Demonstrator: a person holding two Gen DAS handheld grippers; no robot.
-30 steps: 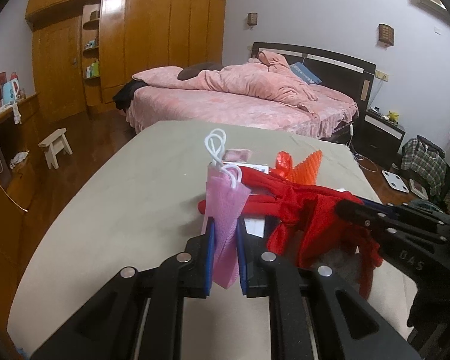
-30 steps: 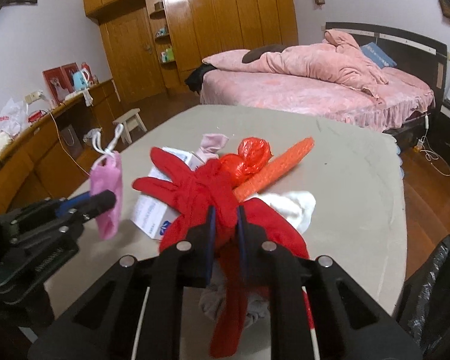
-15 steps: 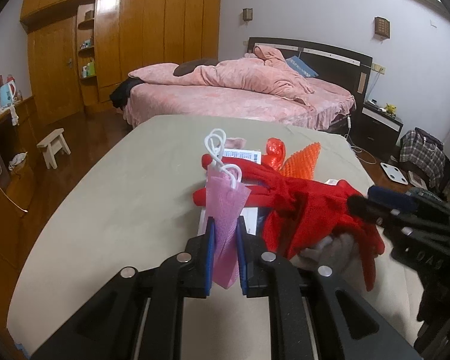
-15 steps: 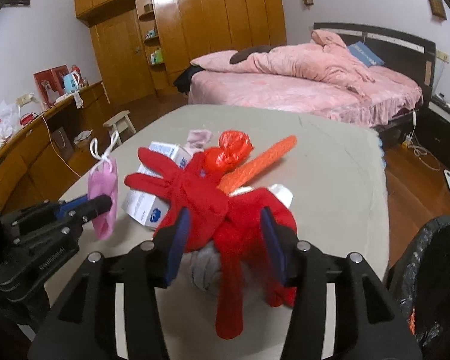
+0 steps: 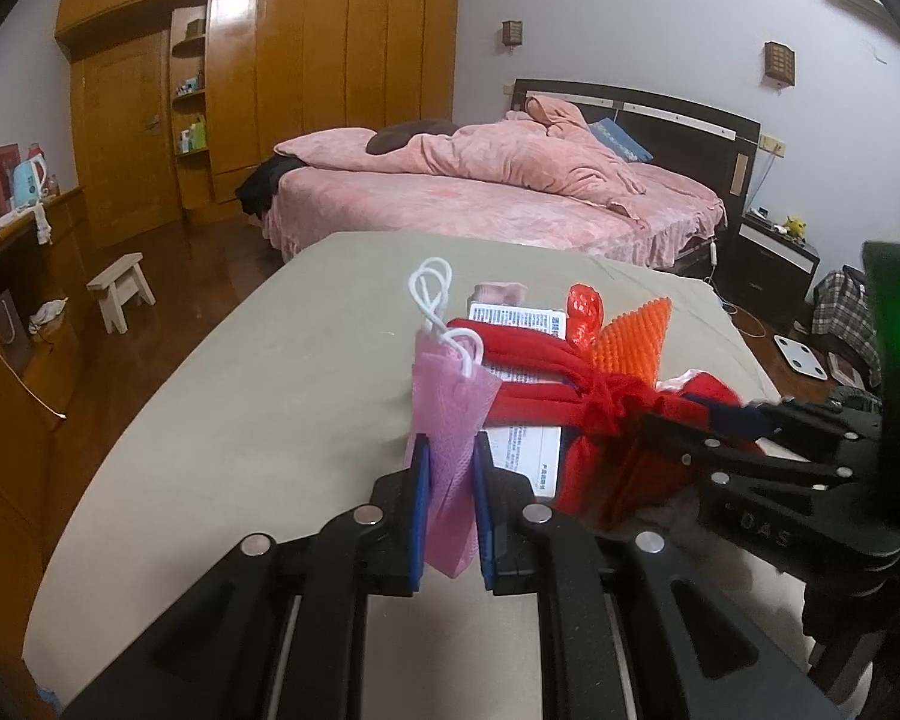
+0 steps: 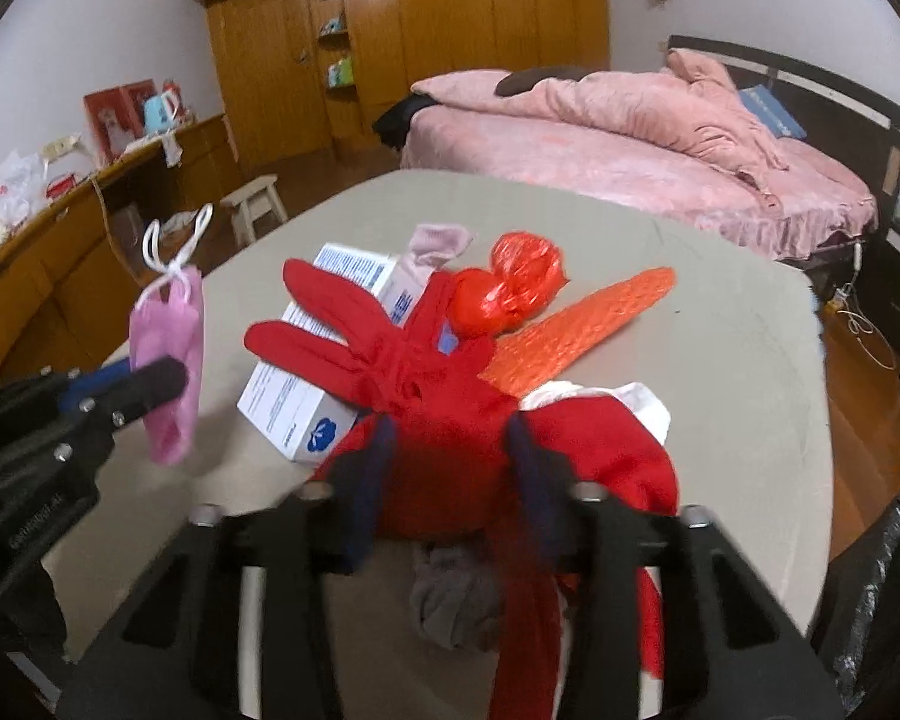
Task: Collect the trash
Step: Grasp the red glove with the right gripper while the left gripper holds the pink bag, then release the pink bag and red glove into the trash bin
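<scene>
A pink face mask (image 5: 447,420) is hanging pinched between the narrow blue pads of the left tongs (image 5: 450,516), lifted clear of the worktop (image 5: 270,408), while the right tongs (image 6: 450,480), clamped a second ago on the red glove (image 6: 390,360), are now standing wide around its bunched body, the grip let go. The glove is lying across a white printed box (image 6: 294,402), beside a knotted red plastic bag (image 6: 510,294), an orange mesh sleeve (image 6: 576,330), white paper (image 6: 642,402) and a grey sock (image 6: 456,606). A black bin bag (image 6: 882,588) is waiting at the worktop's right edge. The release suggests the right tongs are resetting for a fuller bite; only the mask looks ready for the bag.
</scene>
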